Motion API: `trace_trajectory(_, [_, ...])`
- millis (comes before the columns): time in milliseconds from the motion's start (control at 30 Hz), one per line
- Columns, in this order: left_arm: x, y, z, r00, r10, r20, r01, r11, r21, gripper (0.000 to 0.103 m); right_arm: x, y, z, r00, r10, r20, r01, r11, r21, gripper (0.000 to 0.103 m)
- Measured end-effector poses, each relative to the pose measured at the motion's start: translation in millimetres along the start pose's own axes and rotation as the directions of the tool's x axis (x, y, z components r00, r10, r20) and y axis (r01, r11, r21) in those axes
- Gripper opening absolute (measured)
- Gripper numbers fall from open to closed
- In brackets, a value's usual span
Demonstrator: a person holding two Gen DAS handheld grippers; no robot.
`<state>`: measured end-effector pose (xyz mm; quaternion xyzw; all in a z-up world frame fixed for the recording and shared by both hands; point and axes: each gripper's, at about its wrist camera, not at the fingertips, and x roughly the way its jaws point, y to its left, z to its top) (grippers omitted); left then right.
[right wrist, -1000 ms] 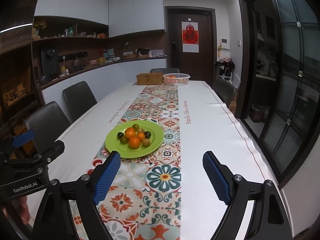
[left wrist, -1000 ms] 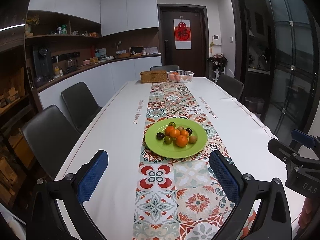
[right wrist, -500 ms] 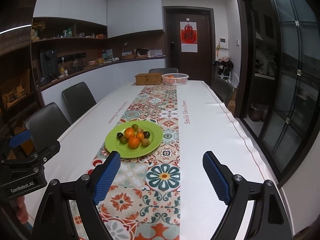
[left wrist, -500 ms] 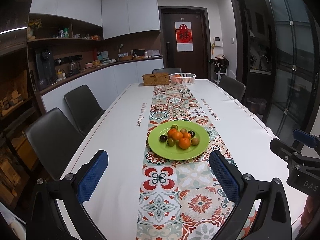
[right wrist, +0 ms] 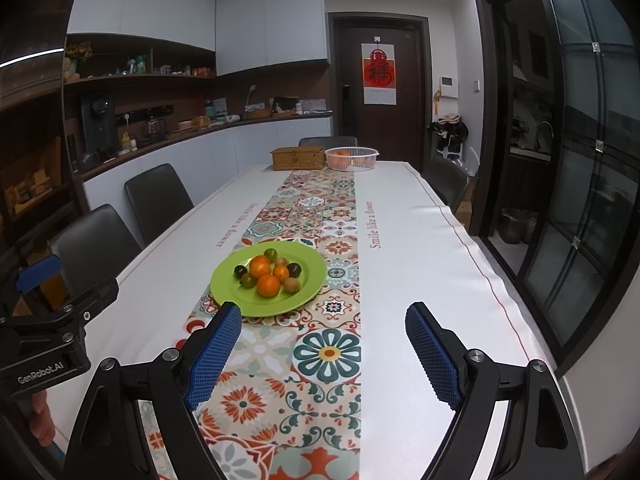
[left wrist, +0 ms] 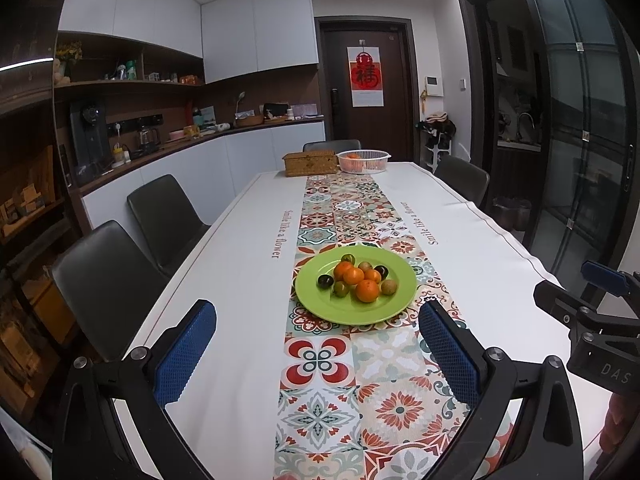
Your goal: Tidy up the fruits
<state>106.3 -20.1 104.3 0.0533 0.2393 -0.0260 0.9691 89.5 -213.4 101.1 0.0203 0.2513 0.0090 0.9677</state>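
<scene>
A green plate [left wrist: 344, 312] [right wrist: 236, 300] sits on the patterned table runner and holds several small fruits: oranges [left wrist: 367, 290] [right wrist: 268, 285], dark plums [left wrist: 325, 281] and green-brown ones. A white basket [left wrist: 363, 160] [right wrist: 351, 158] with oranges stands at the table's far end. My left gripper [left wrist: 318, 346] is open and empty, above the table just short of the plate. My right gripper [right wrist: 324, 344] is open and empty, short of the plate and to its right.
A woven box [left wrist: 310, 163] [right wrist: 297, 157] stands beside the white basket. Dark chairs [left wrist: 106, 280] line the left side; others stand at the right [left wrist: 462, 178] and far end. The long table has a white cloth [right wrist: 420, 264].
Both grippers have risen and tilted slightly, so the plate sits a little farther right and lower in the left view. Both stay open and empty.
</scene>
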Motion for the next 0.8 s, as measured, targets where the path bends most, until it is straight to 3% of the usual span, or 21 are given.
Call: trace_trajectory(800, [-0.5, -0.1, -0.6, 1.000, -0.002, -0.002, 0.002, 1.000, -0.001, 0.103, 2.4, 1.6, -2.2, 1.000, 0.004, -0.006, -0.004, 1.000, -0.003, 0.085])
